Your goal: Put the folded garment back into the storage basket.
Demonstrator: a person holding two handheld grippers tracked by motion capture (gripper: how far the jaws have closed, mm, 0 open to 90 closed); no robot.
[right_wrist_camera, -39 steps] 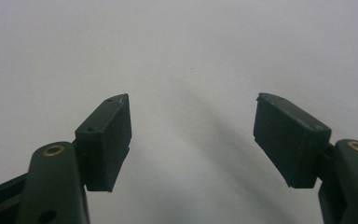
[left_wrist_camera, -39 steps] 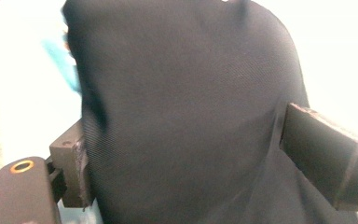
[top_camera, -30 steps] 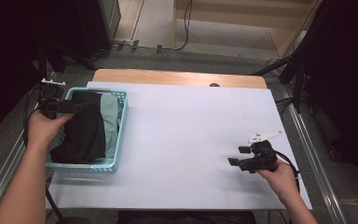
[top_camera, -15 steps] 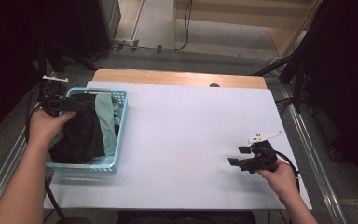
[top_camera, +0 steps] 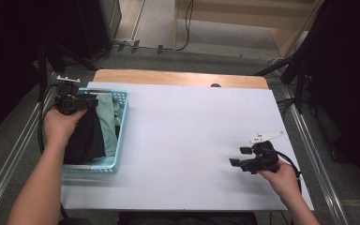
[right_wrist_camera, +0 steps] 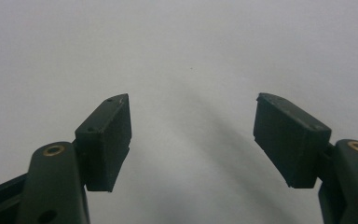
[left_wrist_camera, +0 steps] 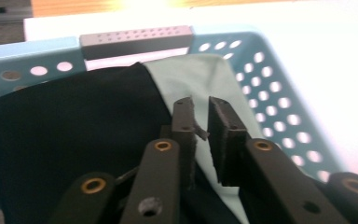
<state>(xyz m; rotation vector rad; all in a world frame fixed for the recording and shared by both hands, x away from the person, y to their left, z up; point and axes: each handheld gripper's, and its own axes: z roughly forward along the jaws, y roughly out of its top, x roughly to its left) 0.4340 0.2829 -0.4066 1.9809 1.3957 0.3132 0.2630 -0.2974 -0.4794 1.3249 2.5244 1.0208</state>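
Note:
A light blue perforated basket point(top_camera: 122, 123) point(left_wrist_camera: 284, 98) stands at the table's left edge. Inside lie a black cloth point(top_camera: 88, 140) point(left_wrist_camera: 74, 126) and, on its right side, a pale green cloth point(top_camera: 107, 125) point(left_wrist_camera: 189, 77). My left gripper point(top_camera: 93, 102) point(left_wrist_camera: 201, 106) hangs over the basket's far end, just above the green cloth. Its jaws have just been closing and stand almost together, with only a thin slit between them; I see no fold pinched there. My right gripper point(top_camera: 237, 157) point(right_wrist_camera: 192, 114) rests low over the bare white table point(top_camera: 192, 131) at the right front, open, with nothing between its pads.
A wooden board point(top_camera: 178, 77) borders the table's far edge. Metal rails point(top_camera: 309, 140) run along both sides, with dark stands and cables beyond. The basket's grey handle bar point(left_wrist_camera: 135, 39) is at its far rim.
The left hand has shifted along the basket toward its far end, and its jaws have gone from wide apart to nearly together. The right hand and gripper have kept still.

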